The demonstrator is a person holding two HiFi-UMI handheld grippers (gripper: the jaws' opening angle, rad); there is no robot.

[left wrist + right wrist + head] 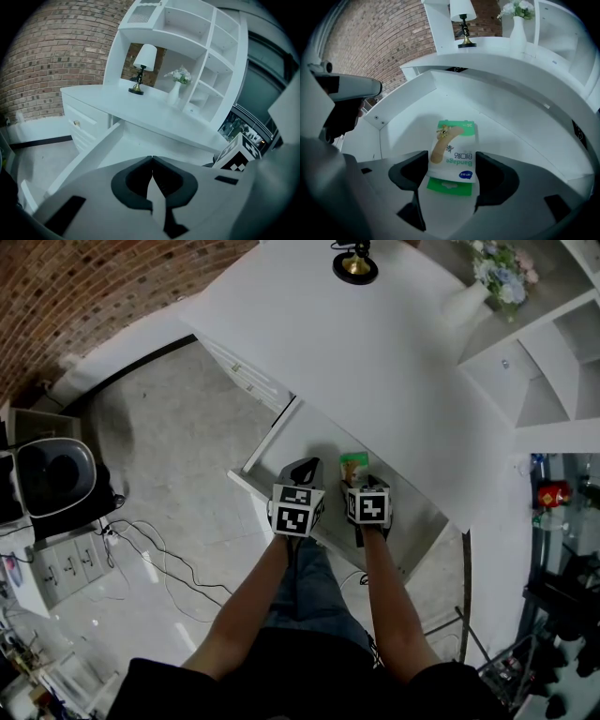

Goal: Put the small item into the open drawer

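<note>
The small item is a green-and-white bandage box (453,152), also seen in the head view (353,465). My right gripper (452,158) is shut on it, one dark pad against each long side. It holds the box a little above the white floor of the open drawer (393,117), where the box casts a shadow. The head view shows the drawer (281,439) pulled out from under the white desk (375,352), with the right gripper (362,484) over its middle. My left gripper (152,160) is shut on nothing and hovers over the drawer's left part (302,474).
On the desk stand a lamp (355,263) and a vase of flowers (487,282), with white shelves (553,362) to the right. A closed drawer unit (79,124) lies left of the open drawer. Cables (169,559) trail over the grey floor.
</note>
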